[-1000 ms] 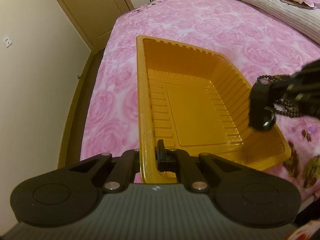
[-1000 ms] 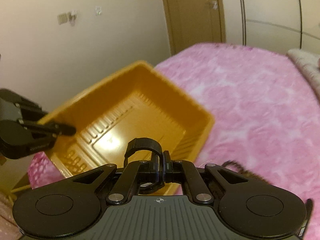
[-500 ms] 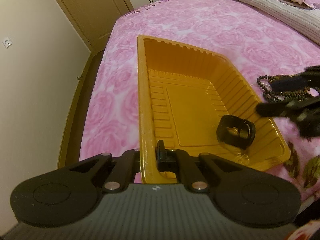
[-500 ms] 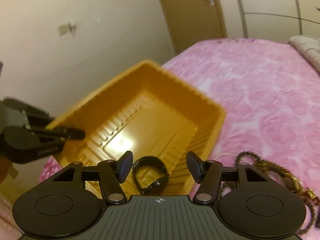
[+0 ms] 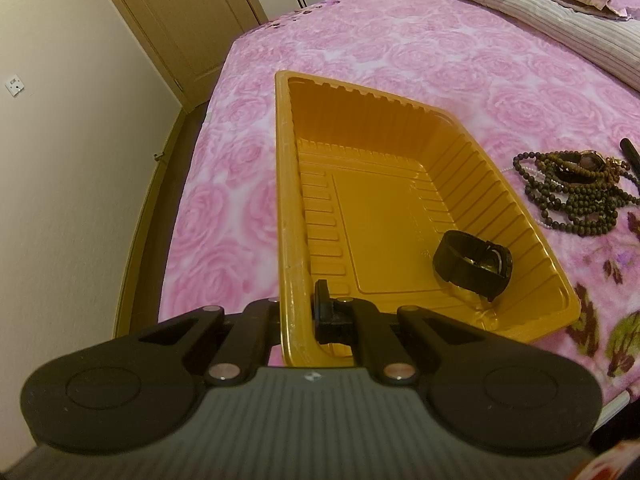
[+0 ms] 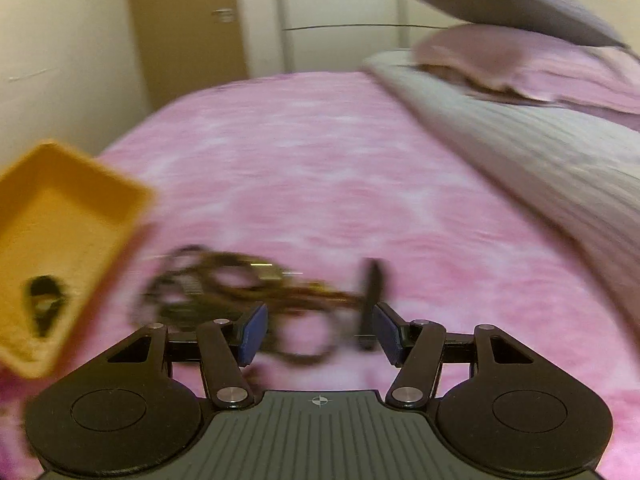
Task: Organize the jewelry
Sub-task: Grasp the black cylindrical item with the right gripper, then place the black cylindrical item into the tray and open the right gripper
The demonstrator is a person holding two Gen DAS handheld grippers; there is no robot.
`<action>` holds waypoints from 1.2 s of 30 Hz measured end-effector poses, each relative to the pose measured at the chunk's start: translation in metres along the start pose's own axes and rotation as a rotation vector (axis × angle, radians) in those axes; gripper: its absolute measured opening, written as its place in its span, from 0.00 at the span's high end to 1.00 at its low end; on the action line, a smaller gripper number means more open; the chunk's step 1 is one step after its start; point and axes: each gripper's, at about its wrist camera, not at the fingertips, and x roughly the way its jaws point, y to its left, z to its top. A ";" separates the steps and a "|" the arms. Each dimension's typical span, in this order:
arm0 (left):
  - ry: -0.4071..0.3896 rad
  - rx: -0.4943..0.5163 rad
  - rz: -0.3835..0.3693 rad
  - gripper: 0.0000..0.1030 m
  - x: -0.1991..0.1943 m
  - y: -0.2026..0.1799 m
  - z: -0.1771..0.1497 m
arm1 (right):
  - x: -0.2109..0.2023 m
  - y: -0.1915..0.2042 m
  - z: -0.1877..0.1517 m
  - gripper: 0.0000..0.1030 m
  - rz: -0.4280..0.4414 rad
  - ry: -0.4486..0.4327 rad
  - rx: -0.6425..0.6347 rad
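At the near left corner of the yellow tray [image 5: 360, 128], our left gripper [image 5: 298, 312] is clamped on the rim, one finger outside the wall and one inside. Inside the tray, the black watch [image 5: 472, 266] lies on the floor near the right wall, toward the near end, strap curled into a loop.

Our right gripper [image 6: 318, 334] is spread wide with nothing between its blue pads [image 6: 252, 332], hanging just above the bed. The right wrist view is motion-blurred, so detail is poor. Just past its fingers sits the pile of beaded necklaces [image 6: 224, 280], tangled together, with a dark stick-like item [image 6: 372, 296] at the pile's right edge; we can't tell what it is. In the left wrist view the same pile lies on the pink floral bedspread [image 5: 400, 52], just beside the tray's right wall and not touching it.

Further out: a striped blanket [image 5: 540, 12] at the bed's far side, a wooden door [image 5: 180, 20] beyond the bed.
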 end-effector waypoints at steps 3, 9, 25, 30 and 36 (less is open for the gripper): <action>-0.001 0.002 0.003 0.97 -0.001 0.000 0.000 | 0.009 -0.020 -0.002 0.50 -0.055 0.003 0.023; -0.003 0.001 0.005 0.97 -0.001 -0.001 0.000 | 0.031 -0.021 0.001 0.68 -0.046 0.036 -0.007; -0.003 0.001 0.005 0.97 -0.002 -0.001 0.000 | 0.017 -0.008 0.018 0.79 -0.029 -0.014 -0.017; -0.003 0.000 0.005 0.97 -0.002 -0.001 0.000 | -0.005 0.028 0.034 0.79 0.114 -0.065 -0.021; -0.004 0.002 0.005 0.97 -0.002 -0.001 0.000 | -0.014 0.095 0.036 0.79 0.392 -0.032 -0.063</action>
